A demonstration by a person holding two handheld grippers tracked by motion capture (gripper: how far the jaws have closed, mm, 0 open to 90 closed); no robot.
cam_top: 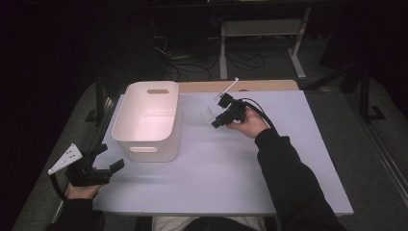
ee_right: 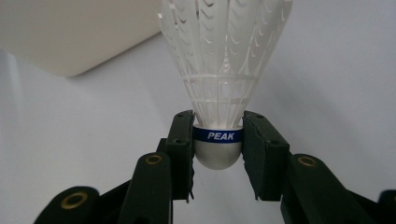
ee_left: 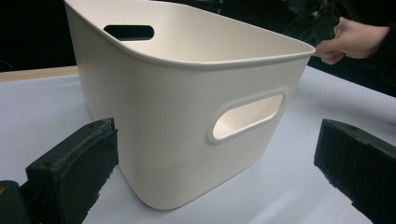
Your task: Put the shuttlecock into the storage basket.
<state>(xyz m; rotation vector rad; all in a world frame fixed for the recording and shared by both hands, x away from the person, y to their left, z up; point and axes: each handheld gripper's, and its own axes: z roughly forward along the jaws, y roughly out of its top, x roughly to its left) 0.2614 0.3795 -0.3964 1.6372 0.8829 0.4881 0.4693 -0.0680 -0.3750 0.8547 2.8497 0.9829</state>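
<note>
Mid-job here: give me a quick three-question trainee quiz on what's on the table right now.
1. True or false: the right tool is shut on the shuttlecock.
2. What word is on the shuttlecock's blue band?
3. The left tool is: A) holding the white bin, B) open, short of the bin, C) inside the bin.

Key: 1 true; 2 PEAK; 3 B.

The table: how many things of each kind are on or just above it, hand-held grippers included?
White bin: 1
White shuttlecock, clamped by its cork in the right gripper: 1
Black grippers, with the left gripper open beside the bin: 2
Total: 4
</note>
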